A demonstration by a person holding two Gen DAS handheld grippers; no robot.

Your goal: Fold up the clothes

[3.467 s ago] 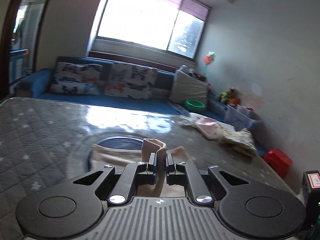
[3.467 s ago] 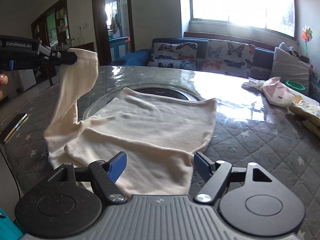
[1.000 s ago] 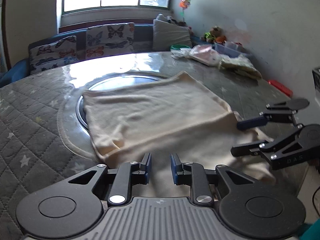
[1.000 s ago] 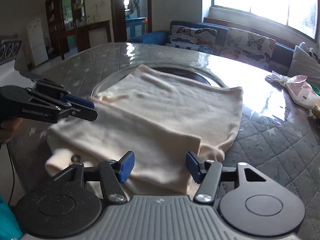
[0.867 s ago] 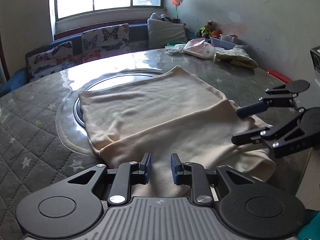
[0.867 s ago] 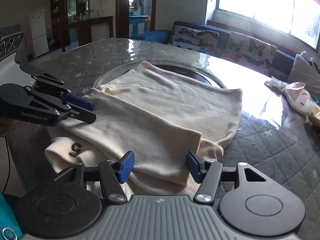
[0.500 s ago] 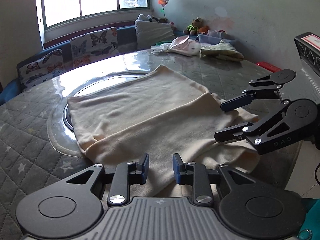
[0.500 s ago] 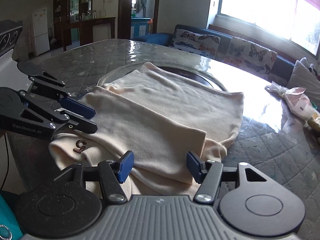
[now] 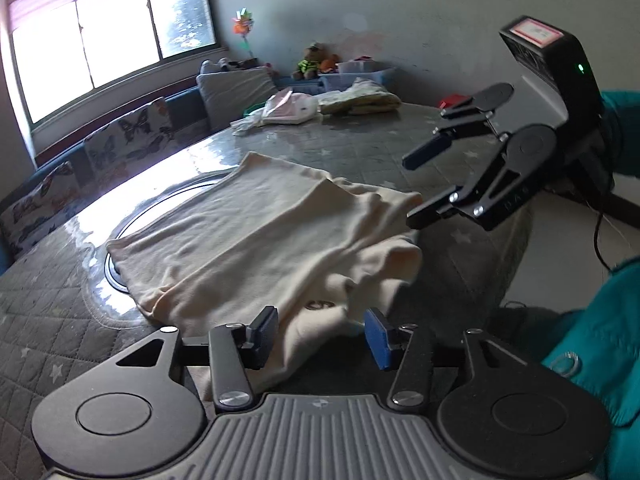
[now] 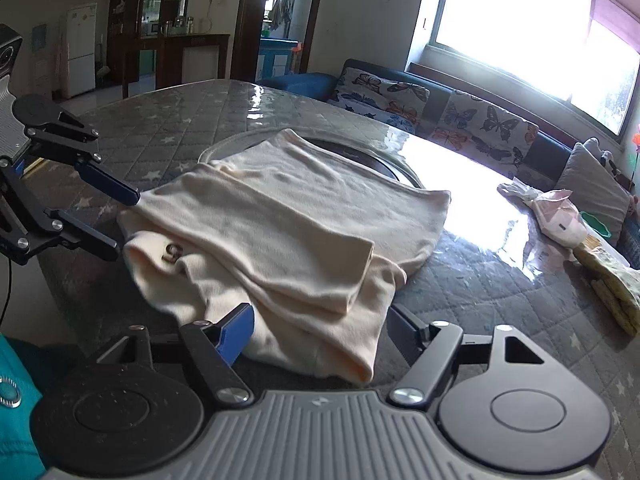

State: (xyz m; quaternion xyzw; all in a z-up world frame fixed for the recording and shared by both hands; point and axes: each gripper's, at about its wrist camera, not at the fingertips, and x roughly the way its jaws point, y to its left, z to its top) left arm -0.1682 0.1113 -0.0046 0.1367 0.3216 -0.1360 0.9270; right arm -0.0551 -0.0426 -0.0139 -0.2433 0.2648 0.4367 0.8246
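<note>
A cream garment (image 9: pixel 260 240) (image 10: pixel 288 236) lies partly folded on the quilted table (image 9: pixel 44 312), with one sleeve laid across the body and a small brown mark near its collar end. My left gripper (image 9: pixel 320 336) is open just short of the garment's near edge, holding nothing. It shows again at the left of the right wrist view as the left gripper (image 10: pixel 120 224), beside the collar end. My right gripper (image 10: pixel 320 332) is open at the garment's folded lower corner. From the left wrist view the right gripper (image 9: pixel 408 192) hovers open above the cloth's right end.
Folded pink and yellow clothes (image 9: pixel 320 106) (image 10: pixel 560 220) lie at the table's far side. A sofa with butterfly cushions (image 10: pixel 432 108) runs under the window. A round glass inset (image 10: pixel 372 164) lies beneath the garment. A teal sleeve (image 9: pixel 592 352) is at the near table edge.
My left gripper's jaws have opened wider and it has swung right along the near edge. The right gripper has lifted a little off the cloth. The garment lies as before.
</note>
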